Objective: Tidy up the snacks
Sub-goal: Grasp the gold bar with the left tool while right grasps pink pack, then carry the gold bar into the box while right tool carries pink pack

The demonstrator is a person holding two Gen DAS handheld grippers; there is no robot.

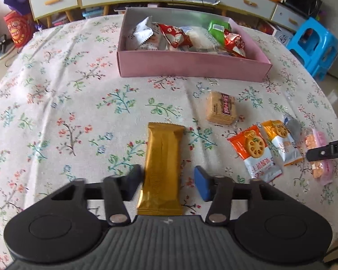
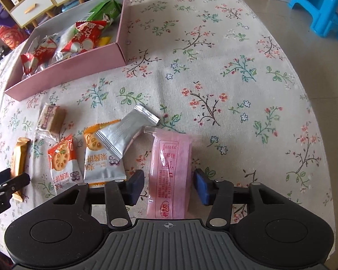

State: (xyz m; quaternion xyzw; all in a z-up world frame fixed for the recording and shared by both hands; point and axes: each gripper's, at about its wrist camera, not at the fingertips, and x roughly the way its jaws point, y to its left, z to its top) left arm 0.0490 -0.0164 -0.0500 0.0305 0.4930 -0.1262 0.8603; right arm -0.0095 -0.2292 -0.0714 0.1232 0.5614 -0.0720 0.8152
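On the flowery worktop (image 1: 56,85), each tool straddles a snack without quite pinching it, the left tool (image 1: 167,180) around a gold bar (image 1: 162,171), the right tool (image 2: 169,185) around a pink packet (image 2: 171,175), so next comes squeezing, then lifting them into the pink box (image 1: 191,67) farther back.

On the tabletop (image 1: 56,90), the box (image 1: 191,67) holding wrapped snacks sits at the far side. Nearer lies the wafer pack (image 1: 221,110). Left of it and nearer still, the long snack bar (image 1: 163,168) lies between the left gripper (image 1: 167,181) fingers. Right of the bar come the left jam biscuit packet (image 1: 254,153), the right jam biscuit packet (image 1: 281,141) with the foil sachet (image 2: 124,135) overlapping it, then the flat wrapped pack (image 2: 171,173) between the right gripper (image 2: 169,184) fingers.
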